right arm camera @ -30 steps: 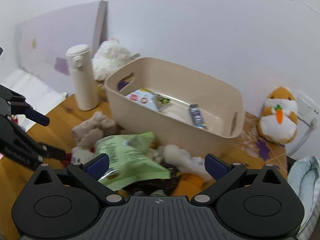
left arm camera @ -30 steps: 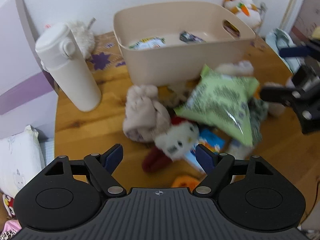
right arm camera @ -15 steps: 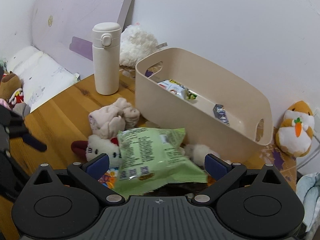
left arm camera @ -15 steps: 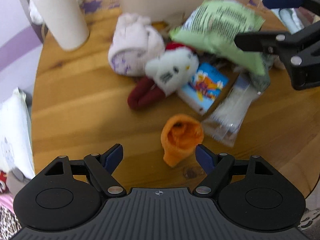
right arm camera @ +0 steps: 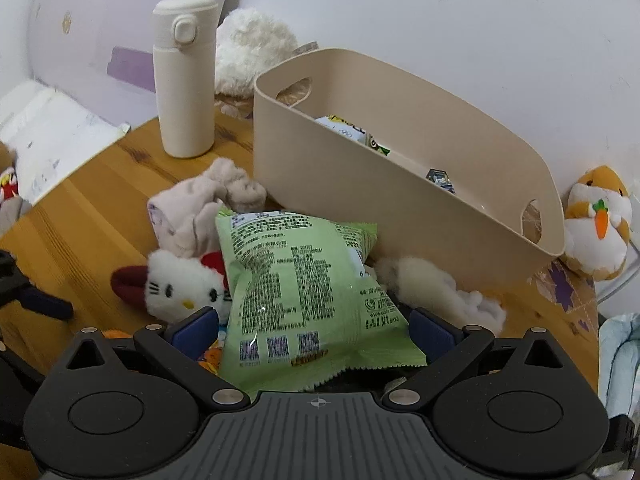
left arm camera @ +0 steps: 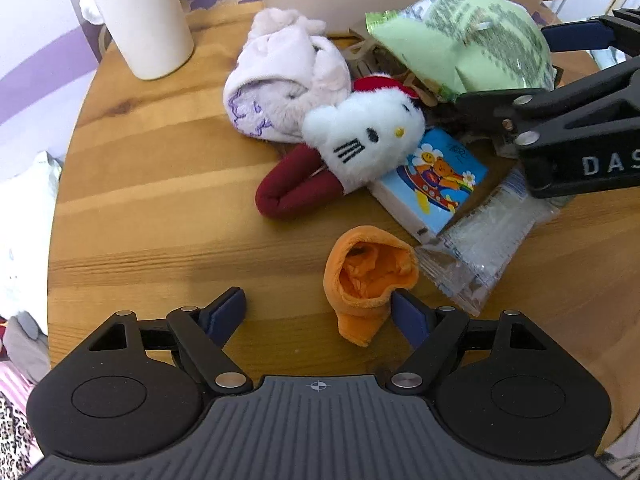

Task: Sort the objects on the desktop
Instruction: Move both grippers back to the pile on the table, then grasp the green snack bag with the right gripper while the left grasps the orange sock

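Note:
My left gripper (left arm camera: 318, 314) is open above the round wooden table (left arm camera: 152, 200); an orange sock (left arm camera: 366, 276) lies between its fingers, close to the right one. Beyond it lie a white cat plush (left arm camera: 368, 132), a pink fuzzy sock (left arm camera: 280, 76), a blue tissue pack (left arm camera: 436, 176) and a clear packet (left arm camera: 488, 236). My right gripper (right arm camera: 316, 330) is open, with the green snack bag (right arm camera: 296, 284) between its fingers; it also shows at the right of the left wrist view (left arm camera: 568, 136). The beige bin (right arm camera: 400, 168) holds a few small packets.
A white flask (right arm camera: 184, 76) stands left of the bin, with a white fluffy toy (right arm camera: 252, 48) behind it. A hamster plush (right arm camera: 596, 224) sits at the far right by the wall. A white fluffy piece (right arm camera: 432, 288) lies before the bin.
My left gripper has tilted down and come close over the orange sock. My right gripper has come down around the green snack bag.

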`<state>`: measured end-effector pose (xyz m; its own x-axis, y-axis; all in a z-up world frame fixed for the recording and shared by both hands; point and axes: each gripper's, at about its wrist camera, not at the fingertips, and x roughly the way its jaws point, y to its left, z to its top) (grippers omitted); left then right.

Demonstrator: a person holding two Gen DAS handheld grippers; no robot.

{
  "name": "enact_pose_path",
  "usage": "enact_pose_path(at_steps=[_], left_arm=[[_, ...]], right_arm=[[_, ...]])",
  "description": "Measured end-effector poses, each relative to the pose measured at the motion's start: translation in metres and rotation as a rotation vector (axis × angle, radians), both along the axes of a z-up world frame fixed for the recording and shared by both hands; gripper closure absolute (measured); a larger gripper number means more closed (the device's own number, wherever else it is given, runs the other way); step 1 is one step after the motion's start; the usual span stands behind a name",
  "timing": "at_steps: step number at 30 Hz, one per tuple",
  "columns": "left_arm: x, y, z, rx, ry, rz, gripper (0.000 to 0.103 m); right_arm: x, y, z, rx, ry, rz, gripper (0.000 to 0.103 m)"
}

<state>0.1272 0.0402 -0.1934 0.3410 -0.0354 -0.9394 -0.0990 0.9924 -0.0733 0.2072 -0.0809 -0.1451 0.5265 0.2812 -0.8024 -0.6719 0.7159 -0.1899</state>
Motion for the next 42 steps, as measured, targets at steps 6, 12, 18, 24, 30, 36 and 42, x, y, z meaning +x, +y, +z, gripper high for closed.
enact_pose_path(at_steps=[6,12,18,24,30,36,42], left_arm=[[-0.008,-0.007,0.0,0.016,-0.039,0.029,0.022],[-0.001,-0.006,0.003,-0.007,-0.053,0.072,0.022],[-0.004,-0.009,0.006,-0.011,-0.096,0.057,0.038],[-0.001,-0.017,0.011,-0.034,-0.11,0.012,0.069],[0.003,-0.018,0.009,-0.02,-0.094,0.016,0.037],[0.011,-0.024,0.003,0.002,-0.068,0.007,0.016],[0.016,-0.035,0.009,0.008,-0.129,-0.053,0.055]], right_arm=[[0.005,-0.005,0.0,0.087,0.033,-0.035,0.003],[0.001,-0.005,-0.004,0.073,0.014,0.009,0.014],[-0.007,-0.012,-0.005,0.079,0.025,0.034,0.024],[-0.011,-0.016,-0.002,0.088,0.004,0.048,0.031],[-0.012,-0.016,-0.002,0.089,0.003,0.048,0.034],[-0.013,-0.018,-0.002,0.096,0.009,0.041,0.035],[-0.015,-0.024,-0.001,0.118,0.014,0.031,0.039]])
